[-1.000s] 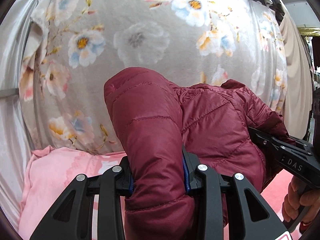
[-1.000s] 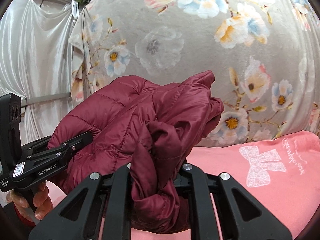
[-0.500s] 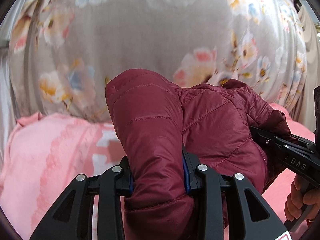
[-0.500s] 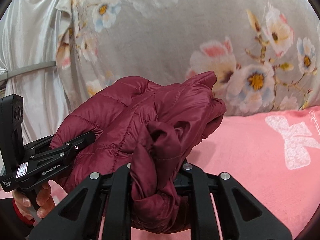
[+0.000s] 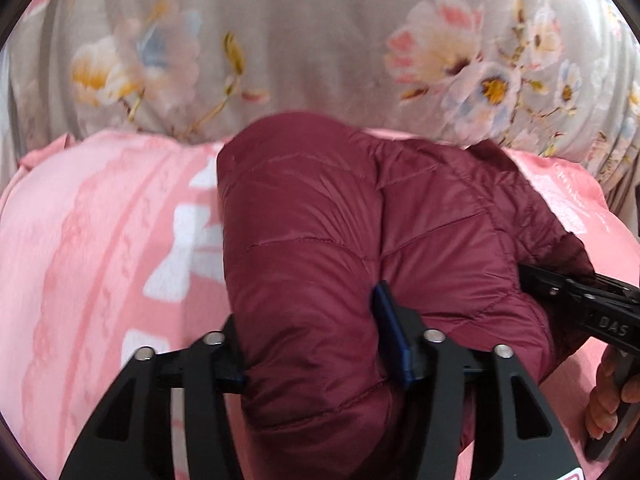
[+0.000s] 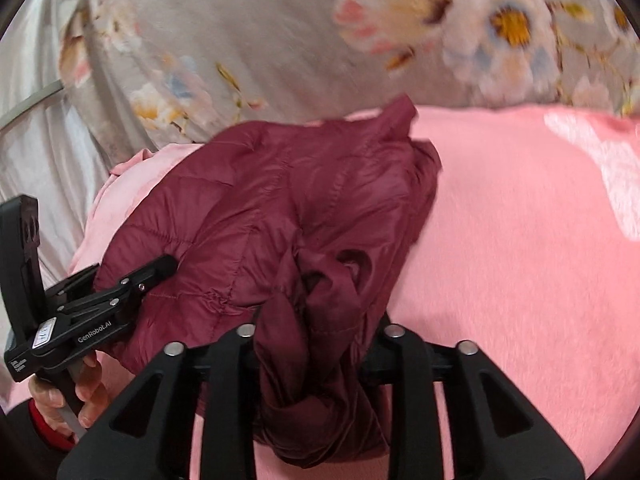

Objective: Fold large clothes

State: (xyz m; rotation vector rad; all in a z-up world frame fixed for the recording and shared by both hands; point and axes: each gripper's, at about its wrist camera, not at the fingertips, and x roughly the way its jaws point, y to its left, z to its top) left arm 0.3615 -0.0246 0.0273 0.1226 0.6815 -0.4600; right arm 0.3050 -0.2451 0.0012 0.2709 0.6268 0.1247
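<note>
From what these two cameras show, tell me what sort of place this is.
Probably a bedroom, or a bed set up for folding: a soft pink blanket with white bow prints covers the surface, a grey floral fabric hangs behind, and a quilted maroon puffer jacket lies on top.

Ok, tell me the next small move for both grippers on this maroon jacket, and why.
Probably let the jaws finish opening, then draw both grippers back. The maroon puffer jacket sits bundled on the pink blanket. The left gripper and right gripper have their jaws opening, with jacket folds between them, so it looks like a release.
</note>
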